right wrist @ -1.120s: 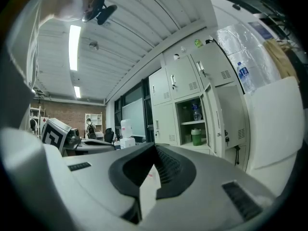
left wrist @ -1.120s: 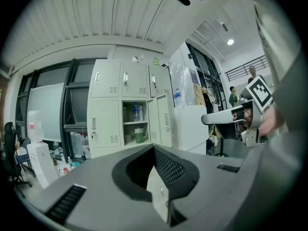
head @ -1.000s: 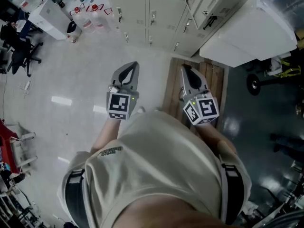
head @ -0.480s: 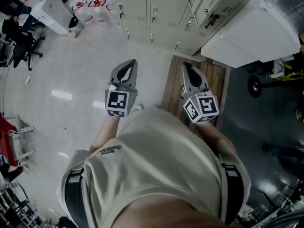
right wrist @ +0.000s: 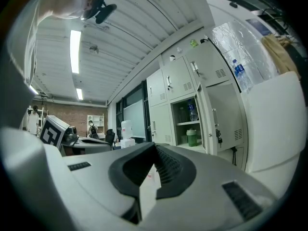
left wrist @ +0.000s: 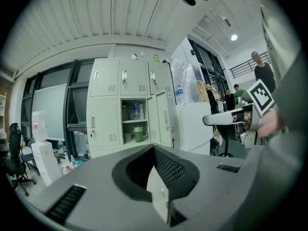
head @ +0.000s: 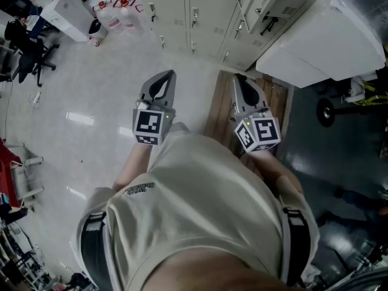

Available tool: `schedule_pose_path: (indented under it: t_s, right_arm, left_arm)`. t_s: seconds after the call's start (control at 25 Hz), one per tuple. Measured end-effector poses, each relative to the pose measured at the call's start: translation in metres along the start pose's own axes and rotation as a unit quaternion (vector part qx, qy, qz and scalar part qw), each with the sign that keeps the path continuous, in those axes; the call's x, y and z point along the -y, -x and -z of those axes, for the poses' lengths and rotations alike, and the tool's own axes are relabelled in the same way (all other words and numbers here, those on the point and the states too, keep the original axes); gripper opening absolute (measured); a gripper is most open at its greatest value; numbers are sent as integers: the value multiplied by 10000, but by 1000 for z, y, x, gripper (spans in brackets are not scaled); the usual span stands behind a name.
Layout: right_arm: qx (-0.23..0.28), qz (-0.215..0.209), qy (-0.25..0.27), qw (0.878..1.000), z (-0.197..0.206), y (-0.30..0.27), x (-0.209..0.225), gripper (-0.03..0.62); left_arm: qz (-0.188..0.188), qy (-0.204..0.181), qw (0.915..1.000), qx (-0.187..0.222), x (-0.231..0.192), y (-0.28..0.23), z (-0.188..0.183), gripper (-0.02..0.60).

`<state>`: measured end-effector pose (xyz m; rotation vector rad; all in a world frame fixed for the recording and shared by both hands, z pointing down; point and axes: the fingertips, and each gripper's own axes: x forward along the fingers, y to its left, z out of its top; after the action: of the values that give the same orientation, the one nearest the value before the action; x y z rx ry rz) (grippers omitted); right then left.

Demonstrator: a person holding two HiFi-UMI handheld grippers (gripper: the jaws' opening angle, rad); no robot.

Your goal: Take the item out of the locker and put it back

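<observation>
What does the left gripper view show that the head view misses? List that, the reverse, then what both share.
Left gripper view only: the bottle inside the open locker, the ribbed ceiling, the dark windows. Head view only: the person's beige shirt, the wooden pallet. Both: the locker bank, the office chair, the right gripper with fingers together.
</observation>
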<state>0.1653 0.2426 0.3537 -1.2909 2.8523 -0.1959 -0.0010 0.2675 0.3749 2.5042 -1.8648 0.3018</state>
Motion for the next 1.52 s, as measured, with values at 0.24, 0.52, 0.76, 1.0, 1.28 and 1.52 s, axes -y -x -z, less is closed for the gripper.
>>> schedule_pose_path:
  t_s: [0.24, 0.52, 0.76, 1.0, 1.28, 1.52]
  right_arm:
    - [40, -28, 9, 10000, 4, -3, 7, 3]
    - [2, 24, 67, 10000, 12, -23, 17, 3]
    - [7, 163, 78, 9998, 15, -64, 39, 3]
    - [-110, 190, 39, 9998, 19, -116, 54, 3]
    - [-262, 342, 29, 9991, 20, -181, 75, 3]
    - [-335, 542, -87, 9979, 16, -232, 95, 3]
  left_arm:
    - [25, -54, 10000, 52, 5, -12, -1, 13]
    - [85, -102, 9999, 110, -5, -34, 6, 13]
    - [168, -129, 9997, 139, -31, -72, 10, 13]
    - [191, -78, 9998, 81, -68, -114, 12, 13]
    - [375, -27, 9993, -20, -112, -169, 14, 13]
    - [561, -48, 9984, -48, -147, -220, 10, 12]
